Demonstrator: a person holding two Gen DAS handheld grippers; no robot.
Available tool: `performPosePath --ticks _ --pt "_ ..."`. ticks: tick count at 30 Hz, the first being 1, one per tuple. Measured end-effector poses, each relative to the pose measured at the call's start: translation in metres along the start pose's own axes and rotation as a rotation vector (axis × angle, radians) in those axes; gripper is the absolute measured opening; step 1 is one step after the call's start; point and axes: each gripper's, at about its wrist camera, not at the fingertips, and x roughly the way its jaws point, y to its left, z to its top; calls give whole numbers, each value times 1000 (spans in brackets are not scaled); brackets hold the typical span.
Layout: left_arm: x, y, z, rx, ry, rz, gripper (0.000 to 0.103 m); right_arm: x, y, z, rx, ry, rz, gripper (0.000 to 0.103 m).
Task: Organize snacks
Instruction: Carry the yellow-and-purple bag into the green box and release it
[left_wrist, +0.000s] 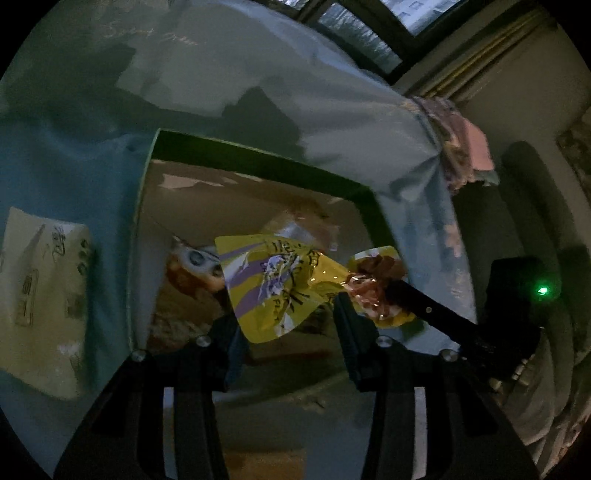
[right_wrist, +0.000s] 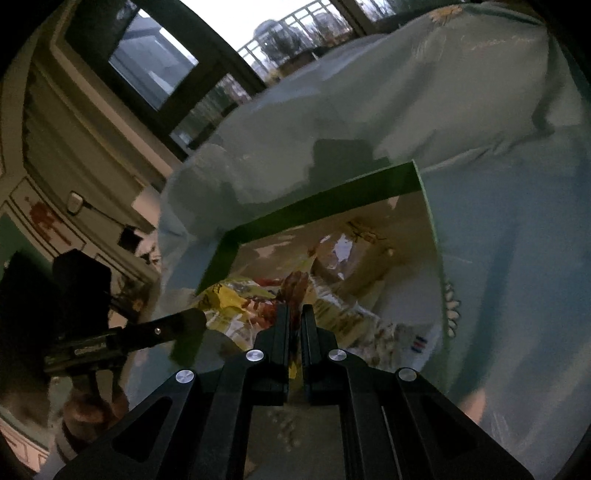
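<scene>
A yellow and purple snack packet (left_wrist: 280, 284) hangs over an open cardboard box with a green rim (left_wrist: 258, 162). My right gripper (right_wrist: 294, 314) is shut on the packet's end (right_wrist: 236, 299); its black fingers (left_wrist: 417, 301) reach in from the right in the left wrist view. My left gripper (left_wrist: 284, 328) is open just below the packet, with its fingers either side of it, not gripping. Other snack packets (left_wrist: 195, 269) lie inside the box (right_wrist: 317, 206).
The box stands on a pale blue floral cloth (left_wrist: 229, 74). A pale yellow packet (left_wrist: 40, 295) lies on the cloth left of the box. Windows (right_wrist: 155, 62) and a wall are beyond the table. The cloth's edge drops off at the right (left_wrist: 454, 155).
</scene>
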Motion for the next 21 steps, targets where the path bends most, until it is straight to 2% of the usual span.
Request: performPosePath --ticks 9,11,14,16,18,21 --pt "11 -2 8 50 -26 54 50 14 -4 3 -40 10 -88 7" --pt "10 -1 7 57 -36 70 50 14 -2 4 -56 17 -112 10" --pt "8 -7 6 90 -63 128 53 9 2 4 -77 0 -157 14" --pt "6 -10 5 103 -76 151 55 0 4 4 -76 -23 -156 33" --pt "2 -10 3 109 -91 163 59 -8 6 2 -76 -46 -153 45" --pt "-5 -12 -3 119 -114 188 62 -24 11 -3 -88 -80 -145 47"
